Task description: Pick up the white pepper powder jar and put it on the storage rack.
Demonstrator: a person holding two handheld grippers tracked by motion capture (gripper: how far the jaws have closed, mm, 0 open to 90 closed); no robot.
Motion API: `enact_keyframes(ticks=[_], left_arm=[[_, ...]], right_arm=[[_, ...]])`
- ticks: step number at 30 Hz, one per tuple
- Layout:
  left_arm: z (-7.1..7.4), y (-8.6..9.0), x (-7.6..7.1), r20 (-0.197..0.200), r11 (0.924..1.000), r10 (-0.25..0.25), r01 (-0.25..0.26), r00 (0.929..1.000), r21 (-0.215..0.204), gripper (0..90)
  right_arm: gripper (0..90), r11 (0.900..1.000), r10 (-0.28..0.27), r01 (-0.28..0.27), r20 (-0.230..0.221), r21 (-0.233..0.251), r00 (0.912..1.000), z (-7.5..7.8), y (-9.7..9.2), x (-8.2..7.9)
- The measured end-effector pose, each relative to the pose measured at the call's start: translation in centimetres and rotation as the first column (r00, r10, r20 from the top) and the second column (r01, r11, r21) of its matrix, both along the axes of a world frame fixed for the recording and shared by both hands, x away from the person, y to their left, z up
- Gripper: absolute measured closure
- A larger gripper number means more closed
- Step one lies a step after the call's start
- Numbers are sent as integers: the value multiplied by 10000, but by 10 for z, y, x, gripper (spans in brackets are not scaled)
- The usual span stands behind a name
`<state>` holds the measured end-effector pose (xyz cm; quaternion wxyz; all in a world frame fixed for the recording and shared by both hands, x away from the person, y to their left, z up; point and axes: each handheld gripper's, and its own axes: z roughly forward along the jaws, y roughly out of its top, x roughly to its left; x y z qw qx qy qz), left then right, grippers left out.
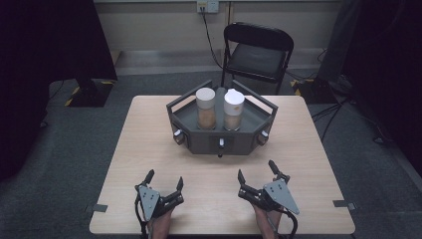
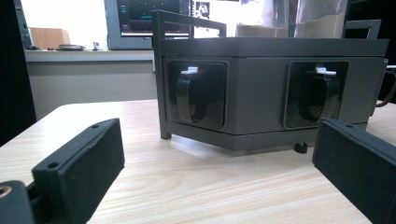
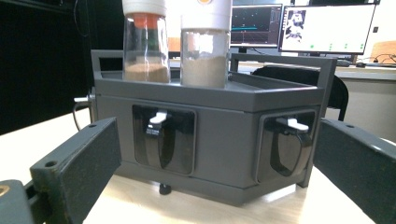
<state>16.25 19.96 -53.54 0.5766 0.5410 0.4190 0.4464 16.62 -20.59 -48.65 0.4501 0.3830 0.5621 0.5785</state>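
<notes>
while both hands rest at the table's near edge, the left gripper (image 1: 163, 187) and right gripper (image 1: 258, 180) gape wide, holding nothing; ahead, mid-table, the grey caddy (image 1: 199, 142) carries two jars (image 1: 206, 108); approach level, centring jaws on one front knob (image 1: 221, 144)

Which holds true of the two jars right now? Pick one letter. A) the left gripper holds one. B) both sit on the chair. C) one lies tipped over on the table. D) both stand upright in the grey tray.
D: both jars stand upright side by side inside the grey tray, while the left gripper and right gripper rest open on the table, short of the tray.
</notes>
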Motion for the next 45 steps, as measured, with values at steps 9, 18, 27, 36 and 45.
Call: enact_keyframes(ticks=[9, 18, 27, 36, 45], left_arm=[[0, 0, 0, 0, 10000, 0, 0, 10000, 0, 16], [0, 0, 0, -1, 10000, 0, 0, 10000, -1, 16], [0, 0, 0, -1, 10000, 1, -1, 10000, 2, 16], [0, 0, 0, 0, 10000, 0, 0, 10000, 0, 16], [0, 0, 0, 1, 10000, -1, 1, 10000, -1, 14]], right_arm=[[1, 9999, -147, 146, -104, -55, 9998, -13, -3, -2], [1, 9995, -287, 290, -292, 82, 9992, -23, -3, -4], [1, 9985, -526, 531, -436, 98, 9977, -33, -3, -6], [1, 9980, -634, 636, -407, 54, 9972, -38, -2, -7], [1, 9974, -714, 716, -384, 43, 9967, -39, 0, -7]])
